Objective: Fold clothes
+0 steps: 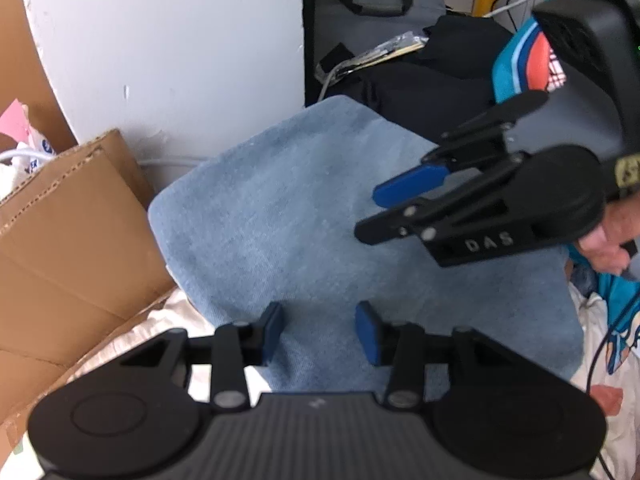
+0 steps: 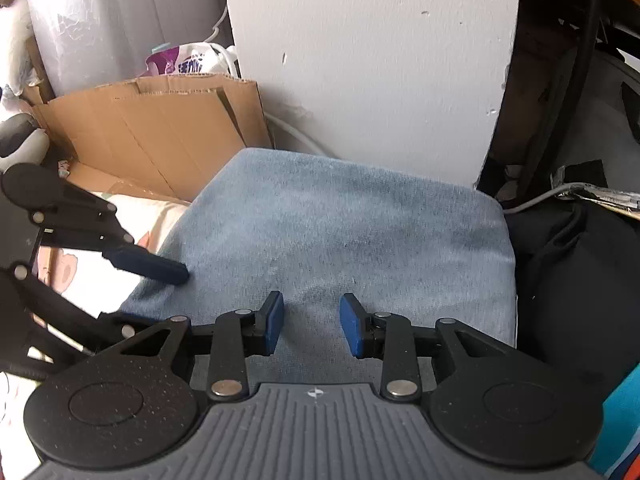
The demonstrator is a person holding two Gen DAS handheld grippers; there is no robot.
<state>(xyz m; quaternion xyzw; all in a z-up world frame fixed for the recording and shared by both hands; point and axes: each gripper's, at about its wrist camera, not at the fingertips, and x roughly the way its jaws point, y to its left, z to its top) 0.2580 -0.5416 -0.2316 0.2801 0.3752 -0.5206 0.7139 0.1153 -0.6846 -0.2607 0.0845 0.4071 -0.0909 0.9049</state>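
A folded light-blue garment point(image 1: 304, 208) lies flat as a rounded rectangle on a cream printed sheet point(image 1: 160, 328); the right wrist view shows the same garment point(image 2: 360, 224). My left gripper point(image 1: 320, 332) hovers over its near edge, open, with only cloth showing below the gap. My right gripper point(image 1: 368, 216) reaches in from the right over the garment, open with nothing between its blue pads. In the right wrist view, my right gripper point(image 2: 312, 326) stands open above the near edge. My left gripper point(image 2: 160, 300) comes in from the left by the garment's left corner.
A brown cardboard box point(image 1: 68, 232) stands left of the garment against a white wall point(image 1: 168, 40). A black bag point(image 1: 424, 80) and cables sit behind on the right. A teal printed cloth point(image 1: 516, 64) lies at the far right, where a hand point(image 1: 612, 236) holds the right gripper.
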